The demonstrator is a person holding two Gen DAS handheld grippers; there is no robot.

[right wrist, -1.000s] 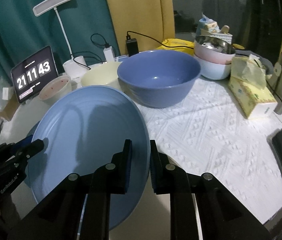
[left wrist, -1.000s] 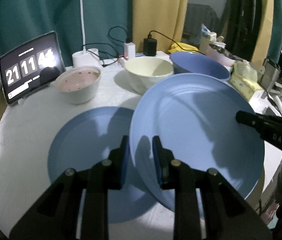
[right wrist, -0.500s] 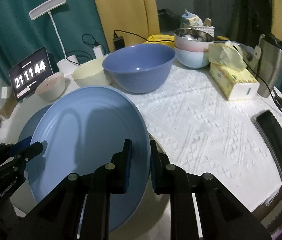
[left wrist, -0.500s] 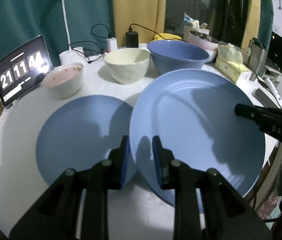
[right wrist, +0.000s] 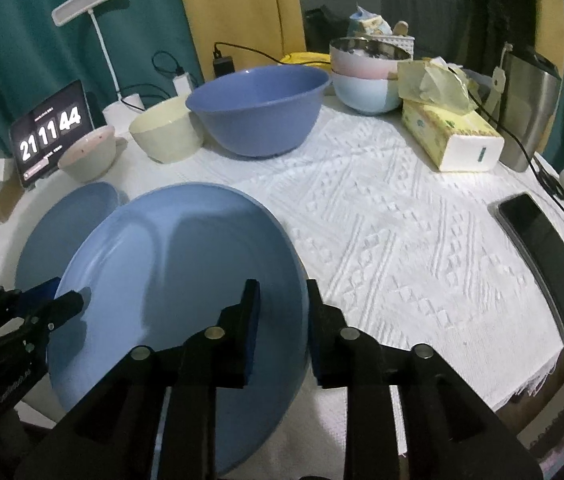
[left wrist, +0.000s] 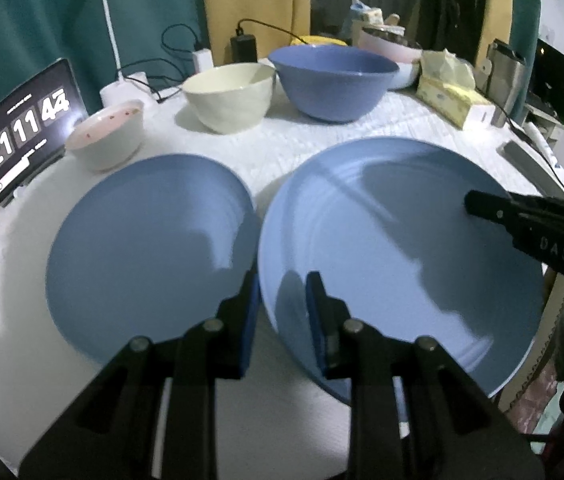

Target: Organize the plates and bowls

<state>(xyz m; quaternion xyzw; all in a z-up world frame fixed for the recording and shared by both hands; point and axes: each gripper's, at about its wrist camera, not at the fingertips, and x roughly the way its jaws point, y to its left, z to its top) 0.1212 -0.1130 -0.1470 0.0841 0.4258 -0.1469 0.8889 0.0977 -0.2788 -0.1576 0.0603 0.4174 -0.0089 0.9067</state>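
Large light-blue plate (left wrist: 402,248): low over the near side of the round table, carried between my two tools. Its near rim hangs past the table edge. I cannot tell whether its underside touches the white tablecloth (right wrist: 382,220).

Left gripper (left wrist: 282,308): clenched on the plate's left rim, one blue pad under the lip, the other on the inner face.

Right gripper (right wrist: 282,312): at the opposite rim. Its jaws have just been opening. The rim stands between the fingers, close against the outer one, while the inner pad looks lifted clear of the plate's face, so I read this side as released.

Second plate (left wrist: 141,240), darker blue: lies flat on the cloth just left of the carried one. From the left wrist the two rims sit side by side. From the right wrist the carried plate hides part of it, so I cannot tell whether they touch.

Behind the plates, in a row from left to right:
- small pinkish-white bowl (left wrist: 105,136)
- cream bowl (left wrist: 229,96)
- big blue bowl (left wrist: 334,80)

All three stand upright and close together.

Further out:
- Far left: a tablet (left wrist: 25,132) showing clock digits, with a white desk lamp (right wrist: 89,0) behind it.
- Far right: a pink bowl stacked in a pale-blue one (right wrist: 366,76).
- Beside them: a yellow tissue box (right wrist: 450,136) and a steel canister (right wrist: 526,104).
- Right edge of the cloth: a dark phone (right wrist: 542,264) lying flat, well away from the plates.
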